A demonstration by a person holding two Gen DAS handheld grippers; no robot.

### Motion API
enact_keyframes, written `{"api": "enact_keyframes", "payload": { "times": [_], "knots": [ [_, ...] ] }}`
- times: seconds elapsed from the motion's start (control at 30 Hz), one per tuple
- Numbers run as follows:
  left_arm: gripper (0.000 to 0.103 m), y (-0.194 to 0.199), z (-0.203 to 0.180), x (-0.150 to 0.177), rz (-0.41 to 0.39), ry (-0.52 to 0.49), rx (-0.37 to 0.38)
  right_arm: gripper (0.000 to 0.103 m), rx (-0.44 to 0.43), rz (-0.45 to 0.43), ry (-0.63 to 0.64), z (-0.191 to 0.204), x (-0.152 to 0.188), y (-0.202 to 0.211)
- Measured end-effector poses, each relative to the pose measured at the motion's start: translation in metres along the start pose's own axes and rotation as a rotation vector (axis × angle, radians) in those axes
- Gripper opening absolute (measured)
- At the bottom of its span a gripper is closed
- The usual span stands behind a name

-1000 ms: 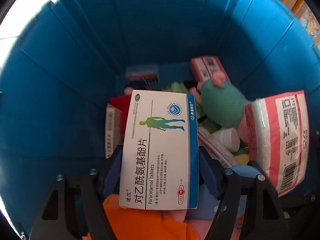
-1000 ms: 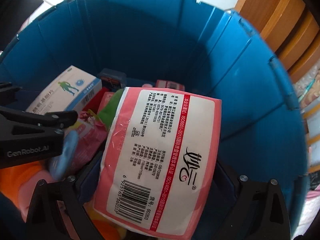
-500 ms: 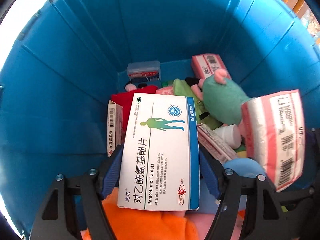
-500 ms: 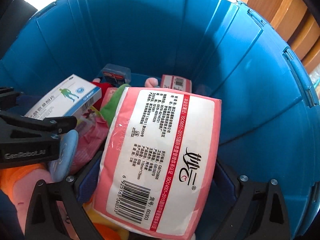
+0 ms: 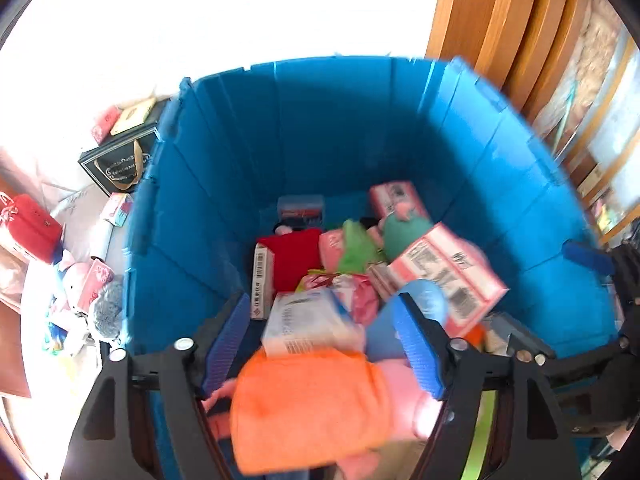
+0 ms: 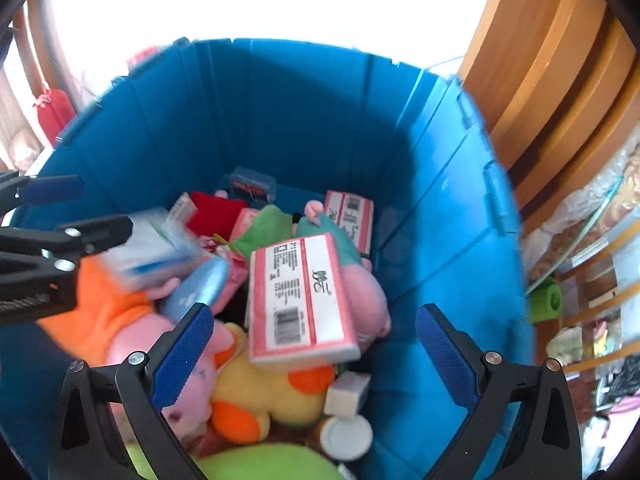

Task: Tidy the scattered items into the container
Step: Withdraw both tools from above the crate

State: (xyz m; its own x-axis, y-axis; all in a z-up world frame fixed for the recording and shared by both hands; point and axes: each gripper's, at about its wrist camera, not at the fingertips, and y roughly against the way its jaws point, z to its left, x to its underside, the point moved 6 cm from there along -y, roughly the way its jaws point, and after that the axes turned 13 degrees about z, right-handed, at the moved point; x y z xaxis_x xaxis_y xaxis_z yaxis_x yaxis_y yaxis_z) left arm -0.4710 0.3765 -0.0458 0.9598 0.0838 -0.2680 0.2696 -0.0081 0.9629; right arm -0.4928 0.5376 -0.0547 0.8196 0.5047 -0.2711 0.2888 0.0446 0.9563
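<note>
The blue bin (image 5: 224,184) (image 6: 304,112) holds plush toys, boxes and packets. My left gripper (image 5: 324,332) is open over it; the white and blue paracetamol box (image 5: 312,320) (image 6: 156,252) lies loose, blurred, on the pile between its fingers. My right gripper (image 6: 312,344) is open above the bin; the pink tissue packet (image 6: 300,296) (image 5: 444,272) rests free on the toys below it. An orange and pink plush (image 5: 316,408) (image 6: 104,316) lies near the left gripper. A yellow duck plush (image 6: 264,396) lies under the packet.
Several items lie on the white floor left of the bin: a dark bag (image 5: 120,160), a red box (image 5: 28,224), small boxes and a grey plush (image 5: 106,312). Wooden furniture (image 5: 492,20) (image 6: 560,80) stands to the right. A green roll (image 6: 546,302) sits beyond the bin.
Both grippers opened and drew back up out of the bin. The paracetamol box and the tissue packet dropped onto the pile.
</note>
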Motion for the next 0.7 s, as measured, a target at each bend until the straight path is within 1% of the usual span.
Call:
{"api": "enact_keyframes", "payload": {
  "times": [0.07,0.13,0.27,0.37,0.43,0.5,0.6,0.63,0.7],
  "knots": [
    [0.081,0.005,-0.002,0.005,-0.001,0.000,-0.004,0.102,-0.004,-0.016,0.008,0.001,0.006,0.017],
    [0.081,0.010,-0.005,0.010,-0.015,-0.011,-0.015,0.102,0.006,-0.035,0.017,0.008,-0.002,0.029],
    [0.081,0.029,-0.005,0.024,-0.028,-0.030,-0.016,0.103,0.017,-0.074,0.013,0.011,0.016,0.065],
    [0.081,0.059,-0.004,0.033,-0.080,-0.060,-0.035,0.103,0.010,-0.102,0.009,0.016,0.027,0.086],
    [0.081,0.083,0.005,0.039,-0.124,-0.070,-0.026,0.103,0.012,-0.123,0.004,0.027,0.041,0.107],
    [0.081,0.107,0.020,0.048,-0.176,-0.057,-0.019,0.103,0.020,-0.149,-0.008,0.036,0.049,0.122],
    [0.081,0.131,0.038,0.073,-0.210,-0.064,0.019,0.103,0.008,-0.191,-0.032,0.052,0.062,0.142],
    [0.081,0.136,0.044,0.082,-0.220,-0.072,0.022,0.103,0.007,-0.199,-0.037,0.058,0.067,0.146],
    [0.081,0.143,0.051,0.104,-0.248,-0.091,0.003,0.103,0.014,-0.215,-0.053,0.071,0.077,0.153]
  ]
}}
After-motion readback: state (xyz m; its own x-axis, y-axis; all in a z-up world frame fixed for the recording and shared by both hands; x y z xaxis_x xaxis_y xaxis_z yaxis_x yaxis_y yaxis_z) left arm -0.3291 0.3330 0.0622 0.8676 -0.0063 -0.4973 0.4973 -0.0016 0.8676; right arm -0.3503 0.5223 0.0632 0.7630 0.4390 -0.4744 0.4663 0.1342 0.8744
